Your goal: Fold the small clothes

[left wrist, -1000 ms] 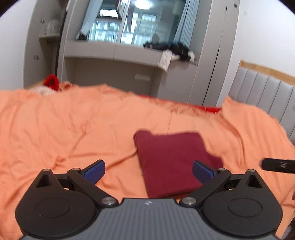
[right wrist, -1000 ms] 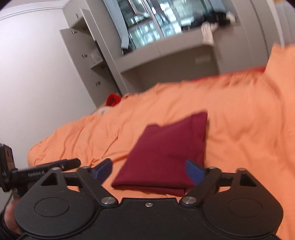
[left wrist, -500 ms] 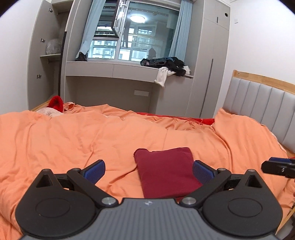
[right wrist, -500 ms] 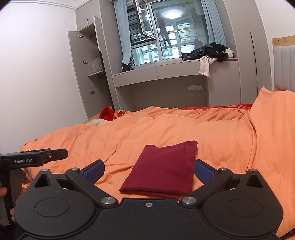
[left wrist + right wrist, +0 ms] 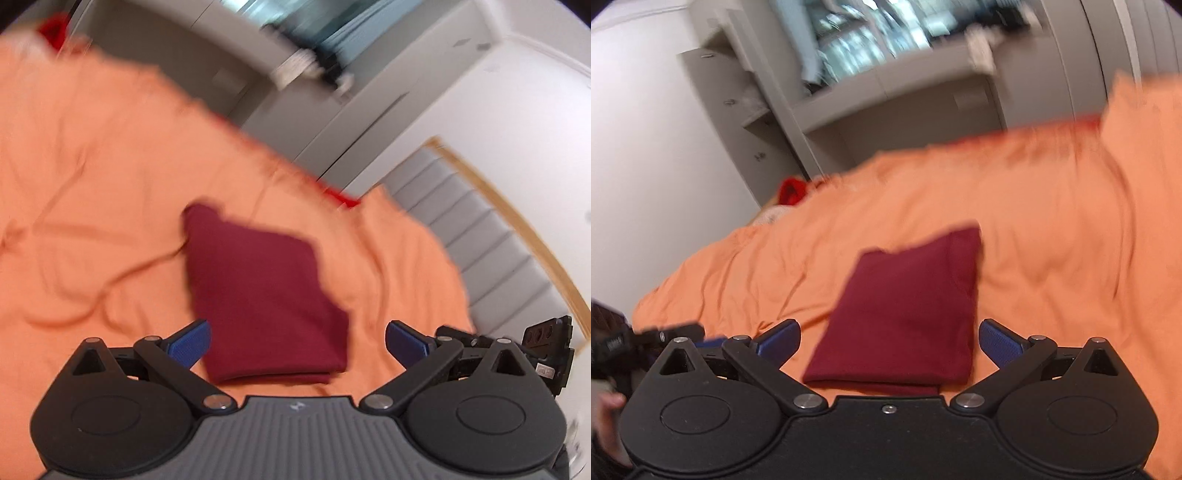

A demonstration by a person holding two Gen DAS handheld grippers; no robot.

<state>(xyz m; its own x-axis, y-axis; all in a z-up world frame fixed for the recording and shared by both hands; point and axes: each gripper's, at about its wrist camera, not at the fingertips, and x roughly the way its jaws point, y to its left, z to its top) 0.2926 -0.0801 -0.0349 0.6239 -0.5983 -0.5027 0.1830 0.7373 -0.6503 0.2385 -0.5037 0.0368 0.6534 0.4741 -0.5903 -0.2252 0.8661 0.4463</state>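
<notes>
A dark red garment [image 5: 262, 291], folded into a neat rectangle, lies flat on the orange bedsheet [image 5: 92, 177]. It also shows in the right wrist view [image 5: 905, 310]. My left gripper [image 5: 297, 343] is open and empty, held just in front of the garment's near edge. My right gripper [image 5: 888, 341] is open and empty too, also just short of the near edge. Each gripper shows at the edge of the other's view: the right one [image 5: 546, 347] at the far right, the left one [image 5: 646, 339] at the far left. Both views are blurred by motion.
A grey padded headboard [image 5: 498, 251] with a wooden rim stands to the right of the bed. Grey cabinets and a window ledge [image 5: 886, 85] with dark clothes on it stand beyond the bed. A red item [image 5: 792, 190] lies at the far left corner of the bed.
Both cameras have tipped down and rolled since half a second ago, so the garment looks larger and nearer. The garment itself has not moved. Both grippers stay open.
</notes>
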